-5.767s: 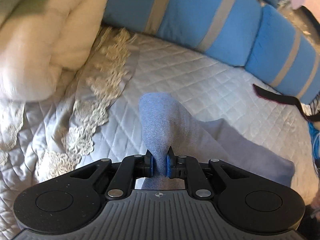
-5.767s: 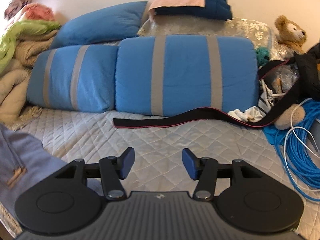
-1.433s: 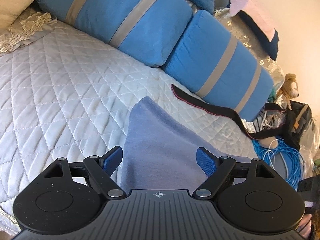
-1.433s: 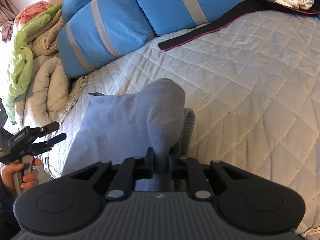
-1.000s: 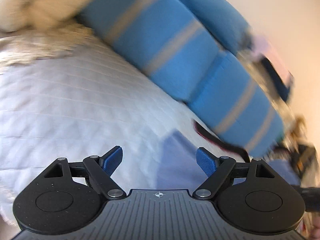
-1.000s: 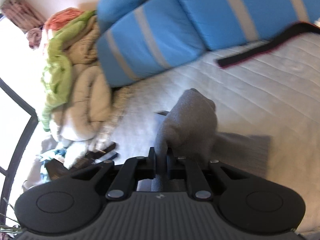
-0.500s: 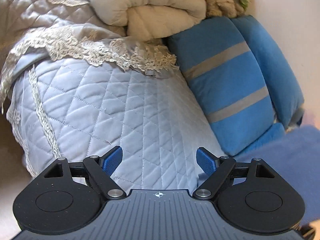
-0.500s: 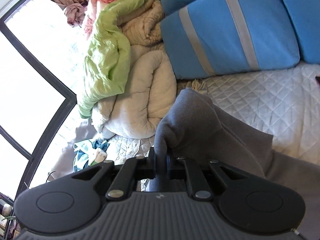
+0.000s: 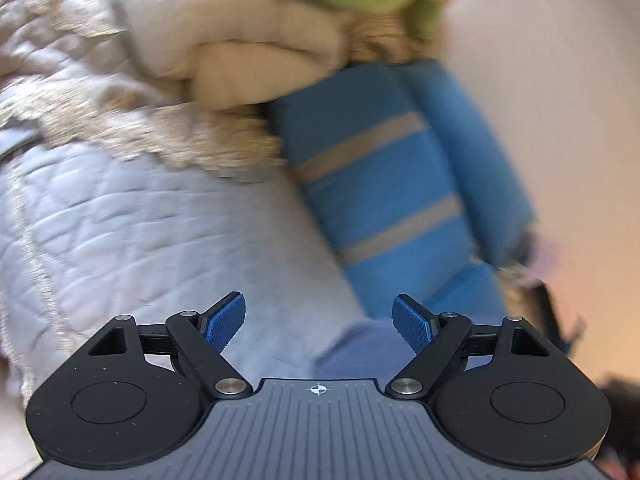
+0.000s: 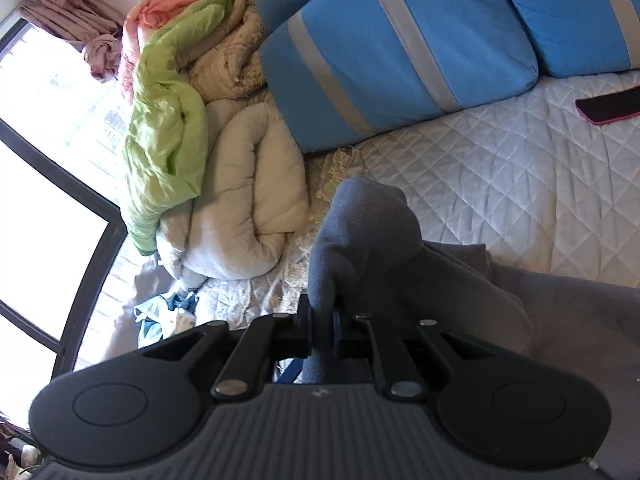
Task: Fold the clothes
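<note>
The right gripper (image 10: 322,330) pinches a fold of the gray sweatshirt (image 10: 368,232) above the quilted bed (image 10: 500,176). The left gripper (image 9: 319,322) is wide apart, holding nothing.

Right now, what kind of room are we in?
Most likely a bedroom: a quilted bedspread, blue striped pillows along the wall, and rolled-up comforters piled beside a window.
</note>
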